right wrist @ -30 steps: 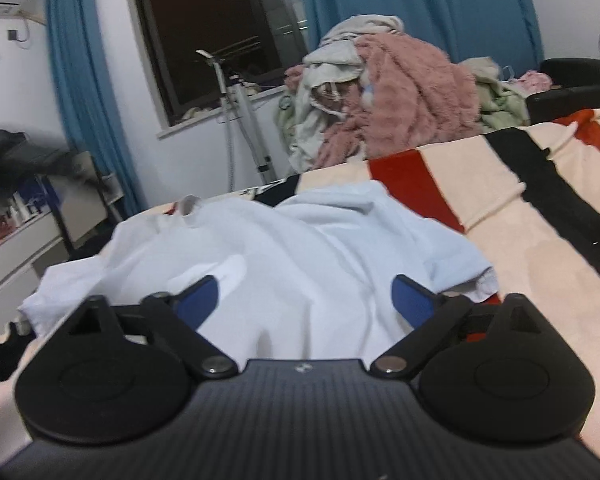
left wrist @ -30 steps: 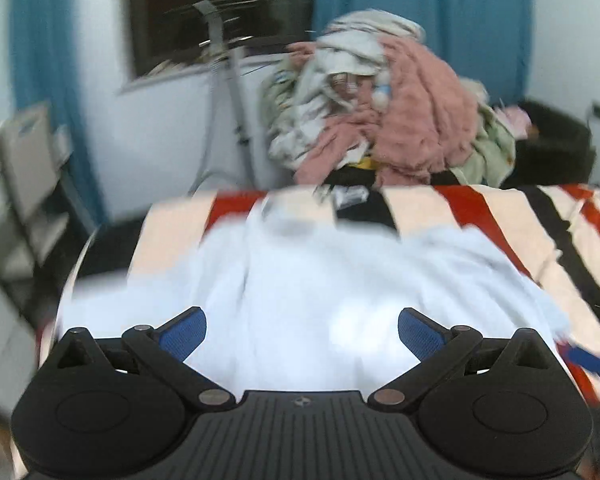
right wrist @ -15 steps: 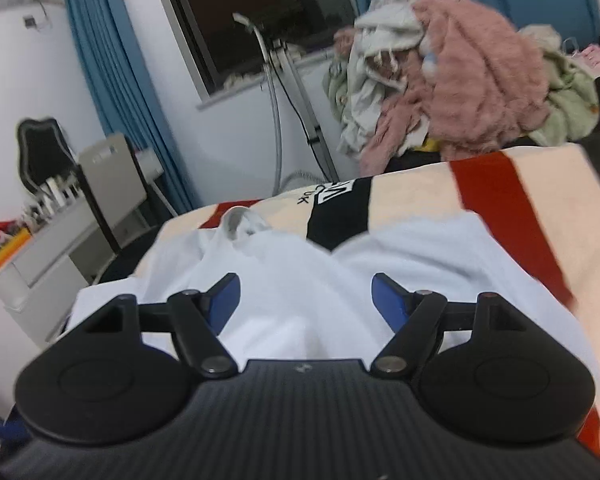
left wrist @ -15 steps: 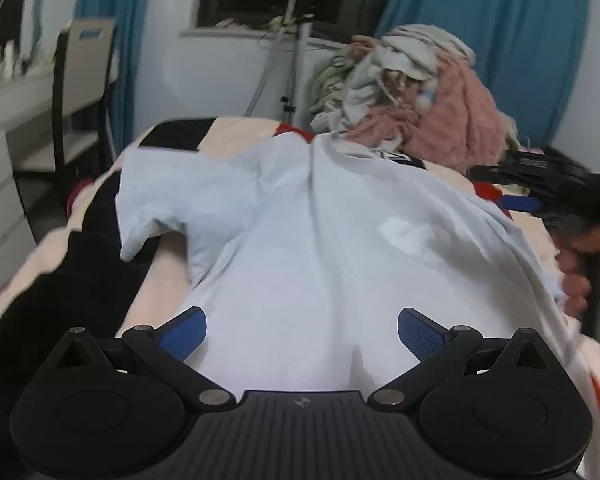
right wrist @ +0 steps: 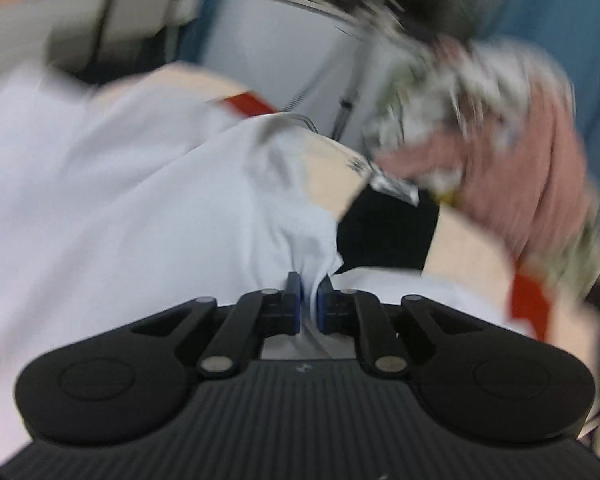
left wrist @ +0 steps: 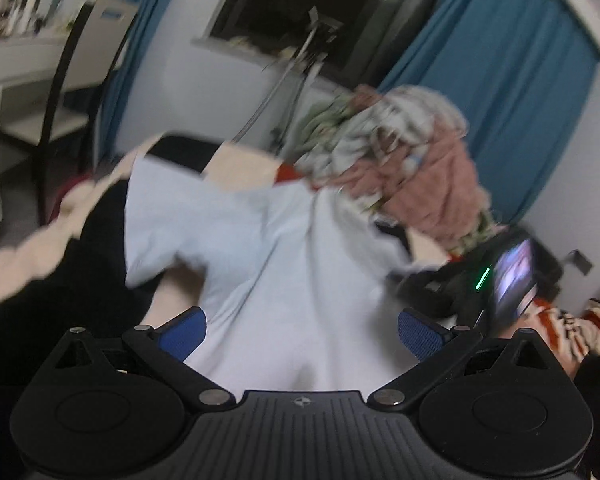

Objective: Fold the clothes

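Observation:
A pale blue T-shirt (left wrist: 268, 264) lies spread on a striped blanket (left wrist: 236, 168) on the bed, one sleeve at the left. My left gripper (left wrist: 302, 334) hovers open over the shirt's lower part, nothing between its blue pads. In the left wrist view the right gripper (left wrist: 424, 284) shows at the shirt's right side, blurred. In the right wrist view my right gripper (right wrist: 309, 300) is shut on a bunched fold of the T-shirt (right wrist: 112, 208), cloth pinched between the pads. Both views are motion-blurred.
A heap of pink and white laundry (left wrist: 412, 160) sits at the bed's far end, with a drying rack (left wrist: 300, 56) before the dark window and blue curtains (left wrist: 496, 92). A chair (left wrist: 84, 64) and white desk (left wrist: 4, 80) stand left of the bed.
The right gripper went from open above the shirt to shut on a fold at its right side. Both cameras swung and tilted; the left gripper stayed open.

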Motion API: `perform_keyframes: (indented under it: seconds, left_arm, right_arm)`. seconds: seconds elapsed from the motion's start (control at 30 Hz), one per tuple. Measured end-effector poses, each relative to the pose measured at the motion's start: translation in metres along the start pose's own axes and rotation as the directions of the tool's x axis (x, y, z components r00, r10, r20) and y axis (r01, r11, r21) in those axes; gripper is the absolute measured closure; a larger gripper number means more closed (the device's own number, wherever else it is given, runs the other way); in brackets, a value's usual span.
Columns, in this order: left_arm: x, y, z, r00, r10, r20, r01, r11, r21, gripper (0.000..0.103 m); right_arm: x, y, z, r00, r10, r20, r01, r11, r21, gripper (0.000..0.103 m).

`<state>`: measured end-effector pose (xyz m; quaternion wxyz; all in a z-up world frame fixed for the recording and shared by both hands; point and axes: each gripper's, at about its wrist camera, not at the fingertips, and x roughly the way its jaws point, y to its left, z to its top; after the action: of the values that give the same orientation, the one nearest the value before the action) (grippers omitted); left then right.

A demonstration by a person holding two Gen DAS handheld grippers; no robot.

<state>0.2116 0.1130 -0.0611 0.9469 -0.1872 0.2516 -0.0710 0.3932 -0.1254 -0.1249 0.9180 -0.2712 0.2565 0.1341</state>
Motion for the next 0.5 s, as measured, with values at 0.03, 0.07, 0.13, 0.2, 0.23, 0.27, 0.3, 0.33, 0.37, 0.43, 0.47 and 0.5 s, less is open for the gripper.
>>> perform_keyframes:
  seconds: [0.03,0.07,0.13,0.2,0.23,0.27,0.3,0.33,0.37,0.43,0.47,0.5]
  left_arm:
    - [-0.005,-0.001,0.0,1.0,-0.012,0.015,0.012,1.0,-0.004,0.0]
    - [-0.009,-0.001,-0.001,1.0,-0.02,0.021,0.02,1.0,-0.015,0.0]
    - [-0.012,-0.001,-0.003,1.0,-0.019,0.004,0.019,0.999,-0.041,0.0]
    - [-0.011,-0.002,-0.007,1.0,-0.004,-0.024,0.003,0.999,-0.054,0.0]
    - [-0.01,-0.003,-0.01,0.999,0.004,-0.037,-0.006,0.999,-0.054,0.0]
    - [-0.008,-0.005,-0.012,0.999,0.009,-0.046,-0.011,0.999,-0.045,0.0]
    - [-0.006,-0.007,-0.015,0.998,0.014,-0.056,-0.016,0.999,-0.037,0.0]
    - [-0.004,-0.008,-0.017,0.998,0.016,-0.063,-0.018,0.999,-0.03,0.0]
    - [-0.002,-0.008,-0.019,0.998,0.013,-0.068,-0.015,1.0,-0.026,0.0]
    - [0.003,-0.006,-0.02,0.997,0.017,-0.078,-0.019,1.0,-0.024,0.0]
    - [0.006,-0.004,-0.021,0.996,0.02,-0.082,-0.022,0.999,-0.026,0.0]
    - [0.008,-0.003,-0.021,0.996,0.022,-0.083,-0.024,0.999,-0.028,0.0]
  right_arm:
    - [-0.007,0.008,-0.003,1.0,0.015,-0.001,-0.015,1.0,-0.025,0.092]
    - [-0.013,0.016,-0.006,1.0,0.03,-0.002,-0.03,0.998,-0.051,0.092]
    - [-0.027,0.032,-0.012,0.998,0.061,-0.006,-0.061,0.993,-0.101,0.091]
    - [-0.038,0.04,-0.016,0.996,0.086,-0.016,-0.087,0.989,-0.118,0.089]
    - [-0.043,0.035,-0.015,0.993,0.116,-0.02,-0.117,0.99,-0.076,0.088]
    - [-0.048,0.03,-0.015,0.989,0.146,-0.023,-0.147,0.989,-0.035,0.084]
    - [-0.053,0.025,-0.014,0.984,0.174,-0.024,-0.174,0.985,0.008,0.076]
    - [-0.053,0.014,-0.01,0.984,0.177,-0.006,-0.176,0.982,0.071,0.07]
    - [-0.052,0.004,-0.007,0.984,0.179,0.012,-0.179,0.975,0.132,0.066]
    - [-0.052,-0.017,0.0,0.982,0.18,0.047,-0.186,0.949,0.254,0.057]
    - [-0.051,-0.027,0.004,0.982,0.179,0.065,-0.19,0.93,0.313,0.057]
    - [-0.051,-0.038,0.007,0.981,0.176,0.083,-0.195,0.908,0.371,0.057]
